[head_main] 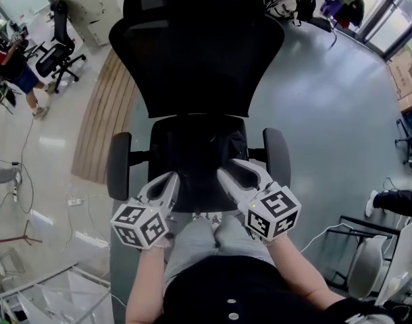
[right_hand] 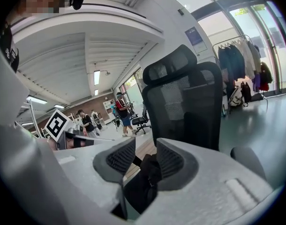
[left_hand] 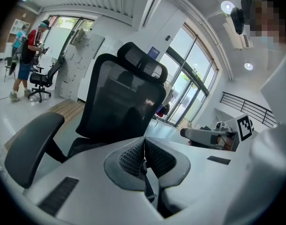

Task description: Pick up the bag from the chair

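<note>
Claw states differ: the left claw (left_hand: 144, 149) has its jaws pressed together on nothing, while the right claw (right_hand: 146, 156) has its jaws spread, with dark bag material showing between them but not gripped. The chair (head_main: 196, 52) stands directly ahead. The black bag (head_main: 216, 147) lies on the seat. Both claws hover at the seat's front edge. Judgement: the approach is nearly complete; grasp and lift remain.

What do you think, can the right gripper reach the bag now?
Probably yes: the right gripper is open, the bag on the chair lies right before it, and nothing blocks it.
</note>
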A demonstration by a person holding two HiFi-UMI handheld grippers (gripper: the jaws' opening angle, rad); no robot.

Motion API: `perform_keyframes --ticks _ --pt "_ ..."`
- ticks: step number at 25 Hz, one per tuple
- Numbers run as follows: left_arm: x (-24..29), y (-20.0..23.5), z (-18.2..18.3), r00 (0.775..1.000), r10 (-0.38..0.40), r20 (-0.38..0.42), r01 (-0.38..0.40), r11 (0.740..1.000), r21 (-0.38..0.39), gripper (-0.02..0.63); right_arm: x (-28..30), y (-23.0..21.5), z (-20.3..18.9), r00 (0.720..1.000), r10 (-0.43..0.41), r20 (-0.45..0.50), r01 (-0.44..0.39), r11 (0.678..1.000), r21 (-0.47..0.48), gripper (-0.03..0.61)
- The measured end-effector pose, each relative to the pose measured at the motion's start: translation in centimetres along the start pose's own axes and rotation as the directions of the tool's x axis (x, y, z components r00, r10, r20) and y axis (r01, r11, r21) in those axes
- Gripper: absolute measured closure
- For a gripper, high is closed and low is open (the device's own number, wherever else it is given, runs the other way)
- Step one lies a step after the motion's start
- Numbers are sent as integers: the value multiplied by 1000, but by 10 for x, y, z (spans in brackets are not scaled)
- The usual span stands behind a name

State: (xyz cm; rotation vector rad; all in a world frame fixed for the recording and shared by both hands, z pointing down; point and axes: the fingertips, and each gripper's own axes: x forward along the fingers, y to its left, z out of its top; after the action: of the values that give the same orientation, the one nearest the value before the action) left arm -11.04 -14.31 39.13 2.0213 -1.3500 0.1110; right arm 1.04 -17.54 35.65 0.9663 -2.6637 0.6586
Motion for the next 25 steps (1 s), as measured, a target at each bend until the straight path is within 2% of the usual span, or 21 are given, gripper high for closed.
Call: perform_keyframes --ticks 8,13,25 --pt "19 36 -22 996 45 -73 -45 999 -3 595 28 -23 -34 992 -88 -89 91 995 32 391" --pt "28 60 -41 990 98 -101 -100 995 -14 595 40 -37 -51 980 -162 -118 162 987 -11 390" --pt "58 115 -75 976 114 -184 -121 992 -26 594 72 -68 -111 946 -246 -209 257 966 23 362"
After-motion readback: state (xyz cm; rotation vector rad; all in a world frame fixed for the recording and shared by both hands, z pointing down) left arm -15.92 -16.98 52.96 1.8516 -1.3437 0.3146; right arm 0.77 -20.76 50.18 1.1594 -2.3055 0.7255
